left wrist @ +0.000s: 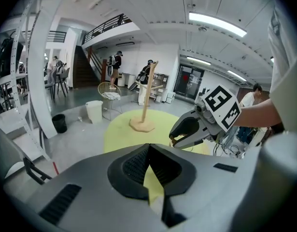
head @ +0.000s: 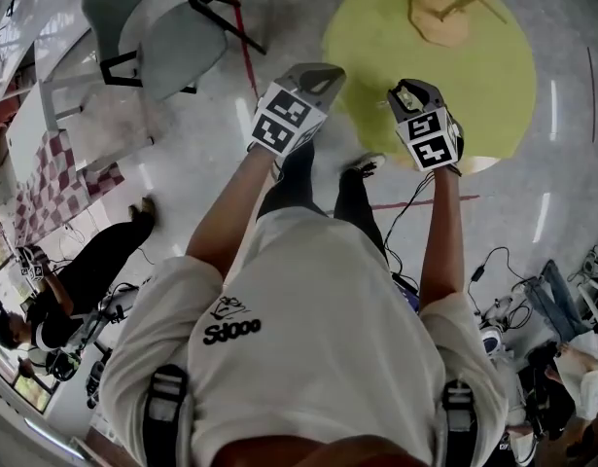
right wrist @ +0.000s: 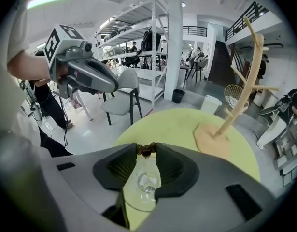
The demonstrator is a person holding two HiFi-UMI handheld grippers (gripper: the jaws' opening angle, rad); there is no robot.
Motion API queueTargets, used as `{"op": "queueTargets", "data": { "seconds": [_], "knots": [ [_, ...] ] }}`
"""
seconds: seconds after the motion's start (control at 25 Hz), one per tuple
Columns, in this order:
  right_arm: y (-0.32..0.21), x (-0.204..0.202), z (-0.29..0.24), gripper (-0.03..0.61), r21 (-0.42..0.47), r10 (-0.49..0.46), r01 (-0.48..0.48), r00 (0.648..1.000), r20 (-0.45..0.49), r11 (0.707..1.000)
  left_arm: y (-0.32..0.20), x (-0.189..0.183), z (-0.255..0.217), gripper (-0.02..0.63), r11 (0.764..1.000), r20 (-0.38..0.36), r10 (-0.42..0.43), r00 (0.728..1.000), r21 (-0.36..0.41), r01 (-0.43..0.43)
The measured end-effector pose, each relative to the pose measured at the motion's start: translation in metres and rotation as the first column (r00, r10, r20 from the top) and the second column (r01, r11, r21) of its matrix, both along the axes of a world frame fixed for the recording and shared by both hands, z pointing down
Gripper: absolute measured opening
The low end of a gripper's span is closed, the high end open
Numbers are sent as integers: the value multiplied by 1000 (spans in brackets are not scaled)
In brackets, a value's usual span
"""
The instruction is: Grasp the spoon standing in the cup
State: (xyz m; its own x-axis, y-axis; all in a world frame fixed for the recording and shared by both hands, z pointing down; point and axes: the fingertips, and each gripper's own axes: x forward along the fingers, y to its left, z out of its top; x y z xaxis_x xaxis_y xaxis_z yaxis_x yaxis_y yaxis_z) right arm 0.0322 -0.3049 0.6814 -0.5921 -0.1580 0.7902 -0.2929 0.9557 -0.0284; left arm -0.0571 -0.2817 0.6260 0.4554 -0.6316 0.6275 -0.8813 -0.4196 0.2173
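Spoon, brown at the top, stands in the clear cup, so the right gripper points down over it to catch that top. Its fingers are a little way apart and seem to pinch the spoon from both sides. The left gripper waits beside it, out of the way, its fingers pressed together on nothing. The cup rests on the round yellow top. Farther off on it stands a wooden stand.

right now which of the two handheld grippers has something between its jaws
The right gripper: a brown spoon handle sits pinched between its jaw tips, above a clear glass cup. The left gripper has jaw tips meeting on nothing.
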Motion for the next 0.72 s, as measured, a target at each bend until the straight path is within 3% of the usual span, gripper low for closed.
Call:
{"op": "queueTargets", "data": {
  "seconds": [0.4, 0.72],
  "knots": [
    [0, 44, -56, 141, 57, 104, -108, 993, 64, 993, 1, 37, -44, 28, 997, 5, 43, 999, 58, -43],
    [-4, 62, -120, 141, 150, 198, -217, 971, 132, 965, -6, 54, -90, 28, 984, -16, 108, 994, 146, -104]
  ]
}}
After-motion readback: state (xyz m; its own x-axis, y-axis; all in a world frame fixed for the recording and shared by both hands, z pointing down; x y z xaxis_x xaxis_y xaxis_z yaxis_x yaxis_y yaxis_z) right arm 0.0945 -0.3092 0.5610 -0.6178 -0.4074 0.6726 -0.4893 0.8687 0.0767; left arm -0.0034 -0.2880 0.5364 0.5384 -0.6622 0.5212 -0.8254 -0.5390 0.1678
